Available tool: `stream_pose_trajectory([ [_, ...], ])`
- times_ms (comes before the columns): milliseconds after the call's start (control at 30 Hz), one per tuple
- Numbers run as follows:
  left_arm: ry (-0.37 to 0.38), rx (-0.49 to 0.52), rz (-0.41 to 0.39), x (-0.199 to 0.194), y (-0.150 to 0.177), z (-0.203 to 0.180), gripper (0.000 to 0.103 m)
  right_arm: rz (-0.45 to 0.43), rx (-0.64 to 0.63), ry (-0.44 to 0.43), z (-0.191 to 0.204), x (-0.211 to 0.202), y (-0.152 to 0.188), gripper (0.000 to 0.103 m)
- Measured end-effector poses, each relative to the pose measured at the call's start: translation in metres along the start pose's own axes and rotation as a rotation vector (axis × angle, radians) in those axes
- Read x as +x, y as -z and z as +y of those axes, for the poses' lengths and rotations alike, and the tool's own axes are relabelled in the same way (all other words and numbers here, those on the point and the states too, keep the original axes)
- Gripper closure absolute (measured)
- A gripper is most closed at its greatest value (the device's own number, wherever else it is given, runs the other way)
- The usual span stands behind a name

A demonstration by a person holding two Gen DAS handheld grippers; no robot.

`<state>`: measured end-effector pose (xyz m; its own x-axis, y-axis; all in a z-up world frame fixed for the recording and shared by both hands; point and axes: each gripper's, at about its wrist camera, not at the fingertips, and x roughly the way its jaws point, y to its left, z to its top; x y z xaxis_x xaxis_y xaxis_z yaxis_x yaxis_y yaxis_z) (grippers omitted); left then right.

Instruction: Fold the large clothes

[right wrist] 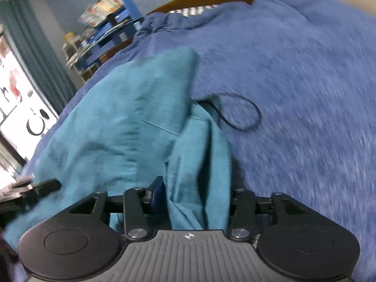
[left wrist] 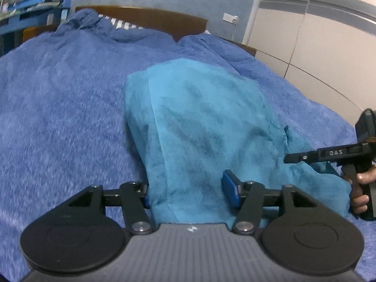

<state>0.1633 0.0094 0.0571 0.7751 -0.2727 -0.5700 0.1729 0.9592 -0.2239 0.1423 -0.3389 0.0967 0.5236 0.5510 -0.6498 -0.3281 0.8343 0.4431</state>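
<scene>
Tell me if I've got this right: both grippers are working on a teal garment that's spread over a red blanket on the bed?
Not quite: the blanket is blue, not red, as the left wrist view shows. The rest holds: the left gripper and right gripper both have the teal garment between their fingers on the bed.

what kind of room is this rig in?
Most likely a bedroom: a bed under a fuzzy blue blanket, a wooden headboard at the far end, and cluttered blue shelves by the wall. The teal garment lies spread on the bed.
</scene>
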Motion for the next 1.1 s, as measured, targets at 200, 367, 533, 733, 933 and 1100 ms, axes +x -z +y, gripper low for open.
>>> stream_pose_trajectory([
  [200,-0.013,0.025,-0.016,-0.035,0.003,-0.002,0.048,0.001,0.01,0.006,-0.004,-0.035,0.003,0.052],
  [367,-0.02,0.045,-0.114,-0.077,0.0,-0.013,0.048,-0.11,0.003,-0.021,-0.001,-0.086,0.0,0.057],
  [533,0.007,0.112,-0.128,-0.092,-0.007,-0.046,0.048,-0.104,-0.077,-0.113,0.029,-0.103,-0.01,0.075],
  [733,0.008,0.24,0.051,-0.065,0.015,-0.084,0.055,0.051,-0.317,-0.098,0.079,-0.08,0.017,0.083],
  [933,0.002,0.277,0.072,-0.065,0.047,-0.086,0.055,0.133,-0.428,-0.035,0.081,-0.07,0.067,0.088],
  [1100,-0.007,0.282,0.058,-0.068,0.049,-0.088,0.055,0.126,-0.406,-0.035,0.081,-0.074,0.068,0.088],
])
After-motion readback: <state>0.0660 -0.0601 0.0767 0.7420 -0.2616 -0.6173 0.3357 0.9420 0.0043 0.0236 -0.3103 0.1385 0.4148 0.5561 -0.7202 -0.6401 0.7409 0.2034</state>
